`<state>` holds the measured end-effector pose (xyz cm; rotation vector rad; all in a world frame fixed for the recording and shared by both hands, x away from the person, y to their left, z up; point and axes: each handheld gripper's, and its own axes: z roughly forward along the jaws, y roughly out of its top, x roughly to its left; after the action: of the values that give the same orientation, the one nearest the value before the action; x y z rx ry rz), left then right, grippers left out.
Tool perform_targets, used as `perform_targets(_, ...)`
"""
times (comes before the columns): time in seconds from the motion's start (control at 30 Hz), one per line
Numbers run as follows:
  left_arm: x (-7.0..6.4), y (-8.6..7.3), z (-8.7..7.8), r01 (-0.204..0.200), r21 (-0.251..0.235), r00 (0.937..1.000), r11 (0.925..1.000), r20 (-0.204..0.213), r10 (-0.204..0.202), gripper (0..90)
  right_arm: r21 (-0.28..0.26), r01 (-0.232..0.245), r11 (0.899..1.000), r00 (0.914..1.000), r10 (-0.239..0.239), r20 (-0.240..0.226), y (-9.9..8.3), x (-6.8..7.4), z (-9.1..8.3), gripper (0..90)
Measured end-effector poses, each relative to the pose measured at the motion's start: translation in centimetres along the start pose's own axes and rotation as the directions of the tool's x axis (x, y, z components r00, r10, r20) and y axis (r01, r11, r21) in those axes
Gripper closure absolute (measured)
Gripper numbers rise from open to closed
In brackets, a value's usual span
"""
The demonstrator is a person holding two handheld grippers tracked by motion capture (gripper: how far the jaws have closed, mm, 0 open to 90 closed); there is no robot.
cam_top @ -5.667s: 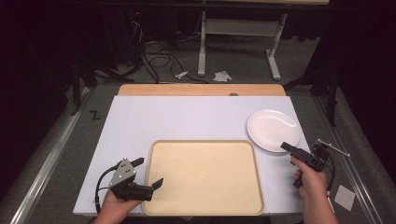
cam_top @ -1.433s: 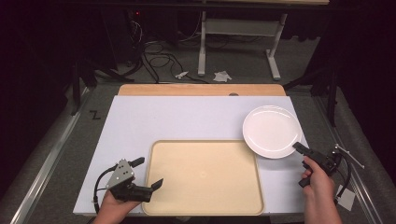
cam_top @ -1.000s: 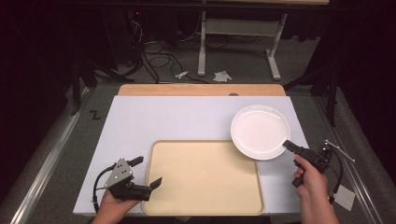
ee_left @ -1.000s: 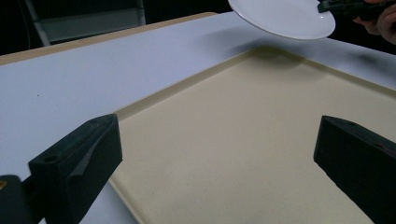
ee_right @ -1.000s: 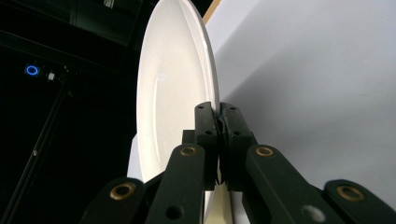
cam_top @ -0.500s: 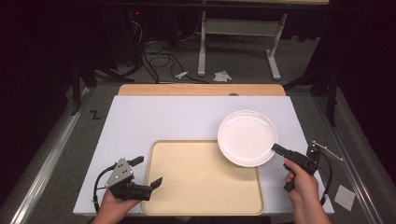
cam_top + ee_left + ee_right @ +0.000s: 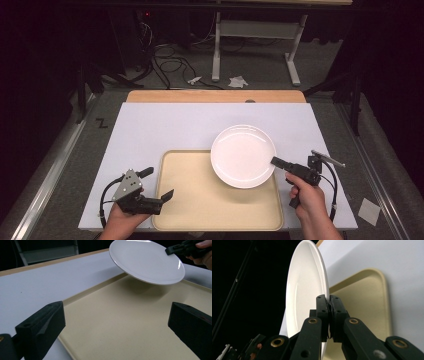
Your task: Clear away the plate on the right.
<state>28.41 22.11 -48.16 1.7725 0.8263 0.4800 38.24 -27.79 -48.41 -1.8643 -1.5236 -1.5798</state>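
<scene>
A round white plate [image 7: 243, 155] hangs in the air over the far right part of the beige tray [image 7: 200, 205]. My right gripper [image 7: 275, 161] is shut on the plate's right rim; its own view has the plate [image 7: 305, 285] edge-on, pinched between both jaws, with the tray [image 7: 367, 312] behind. My left gripper [image 7: 157, 187] rests at the tray's near left corner, open, nothing between its jaws. From there the plate [image 7: 146, 261] floats tilted above the tray [image 7: 125, 327], casting a shadow, and the right gripper [image 7: 175, 249] grips its far edge.
A white mat [image 7: 165, 125] covers the table under the tray, with a wooden strip [image 7: 215, 96] along the far edge. Cables and a desk frame [image 7: 255, 30] lie on the floor beyond. A paper scrap [image 7: 371, 210] lies at the near right.
The right gripper lifted the plate off the mat at the right and carried it left, out over the tray. The left gripper has stayed put.
</scene>
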Motion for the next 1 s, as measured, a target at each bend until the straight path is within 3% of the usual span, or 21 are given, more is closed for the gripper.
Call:
perform_targets(0.37, -0.1, 0.0, -0.1, -0.003, -0.001, 1.0, 1.0, 0.001, 0.003, 1.8, 0.055, 0.043, 0.998, 0.9982, -0.04, -0.044, -1.1, 1.6, 1.4, 88.9)
perform_targets(1.0, -0.1, 0.1, -0.2, -0.004, -0.002, 1.0, 1.0, 0.003, 0.004, 1.8, 0.149, 0.097, 0.984, 0.9953, -0.095, -0.021, -2.8, 2.5, 3.4, 88.8)
